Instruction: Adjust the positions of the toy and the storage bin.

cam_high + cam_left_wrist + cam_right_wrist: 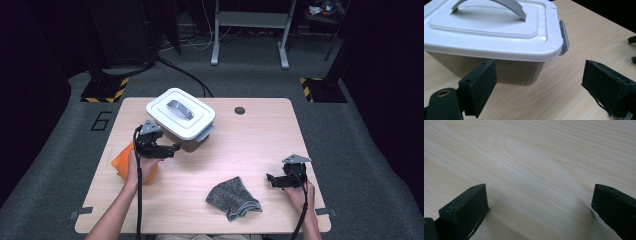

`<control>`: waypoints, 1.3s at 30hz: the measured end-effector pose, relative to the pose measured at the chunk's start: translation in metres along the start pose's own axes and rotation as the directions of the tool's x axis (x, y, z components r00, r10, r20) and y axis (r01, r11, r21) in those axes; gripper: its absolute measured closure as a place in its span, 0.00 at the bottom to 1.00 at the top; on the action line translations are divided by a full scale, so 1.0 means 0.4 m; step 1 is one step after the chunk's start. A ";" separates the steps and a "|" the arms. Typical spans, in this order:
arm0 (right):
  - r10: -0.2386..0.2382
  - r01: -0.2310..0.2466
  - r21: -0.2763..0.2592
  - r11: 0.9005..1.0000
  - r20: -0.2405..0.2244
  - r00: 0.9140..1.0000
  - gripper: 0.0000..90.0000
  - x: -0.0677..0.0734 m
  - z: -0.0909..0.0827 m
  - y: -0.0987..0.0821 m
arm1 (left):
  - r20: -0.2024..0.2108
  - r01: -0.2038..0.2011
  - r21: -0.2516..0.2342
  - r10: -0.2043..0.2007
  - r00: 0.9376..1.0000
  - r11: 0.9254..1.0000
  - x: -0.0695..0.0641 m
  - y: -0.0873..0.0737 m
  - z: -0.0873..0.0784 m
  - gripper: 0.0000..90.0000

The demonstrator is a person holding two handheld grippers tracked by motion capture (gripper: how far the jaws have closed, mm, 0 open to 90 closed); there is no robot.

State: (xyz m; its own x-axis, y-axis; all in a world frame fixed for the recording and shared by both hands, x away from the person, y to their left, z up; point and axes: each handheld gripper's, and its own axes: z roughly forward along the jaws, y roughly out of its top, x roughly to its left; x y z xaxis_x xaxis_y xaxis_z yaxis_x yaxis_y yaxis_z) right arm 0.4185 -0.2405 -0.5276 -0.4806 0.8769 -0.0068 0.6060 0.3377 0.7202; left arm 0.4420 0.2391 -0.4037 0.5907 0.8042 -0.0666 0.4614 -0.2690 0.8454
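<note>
Wood-grain table (260, 145) carries every item, with the white-lidded storage box (181, 119) as your reference. Your left gripper (172, 148) hovers just in front of the box's near wall, jaws spread and empty. Your right gripper (270, 179) sits well apart from the box toward the near right, jaws released over bare wood. A grey cloth (232, 198) lies between them, and an orange cloth (122, 162) lies under your left hand.

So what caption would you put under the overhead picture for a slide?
Two hand-held grippers, both open: the left gripper faces a lidded white box, the right gripper sits beside a grey cloth.
</note>
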 end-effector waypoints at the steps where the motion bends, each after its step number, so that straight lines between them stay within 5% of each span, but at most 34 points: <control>1: 0.002 -0.002 0.010 1.000 -0.001 1.000 0.00 0.001 0.004 0.001 | 0.002 -0.002 0.000 0.002 1.000 1.000 -0.001 0.009 0.010 0.13; 19: 0.017 -0.017 0.018 1.000 -0.005 1.000 0.00 0.001 0.005 0.001 | -0.026 -0.016 0.025 0.017 1.000 1.000 0.009 0.087 0.139 0.13; 32: 0.017 -0.017 0.017 1.000 -0.005 1.000 0.00 0.001 0.005 0.001 | -0.036 -0.014 0.024 0.015 0.999 1.000 0.028 0.121 0.202 0.14; 39: 0.017 -0.017 0.015 1.000 -0.003 1.000 0.00 0.001 0.005 0.001 | -0.063 -0.046 0.025 0.047 0.997 0.999 0.038 0.131 0.230 0.18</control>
State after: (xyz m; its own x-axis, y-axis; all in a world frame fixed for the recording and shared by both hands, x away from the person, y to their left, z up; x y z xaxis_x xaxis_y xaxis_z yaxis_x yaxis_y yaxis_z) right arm 0.4198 -0.2391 -0.5288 -0.4721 0.8815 0.0082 0.6234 0.3273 0.7100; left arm 0.5360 0.1884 -0.4094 0.5692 0.8222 0.0068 0.4501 -0.3185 0.8343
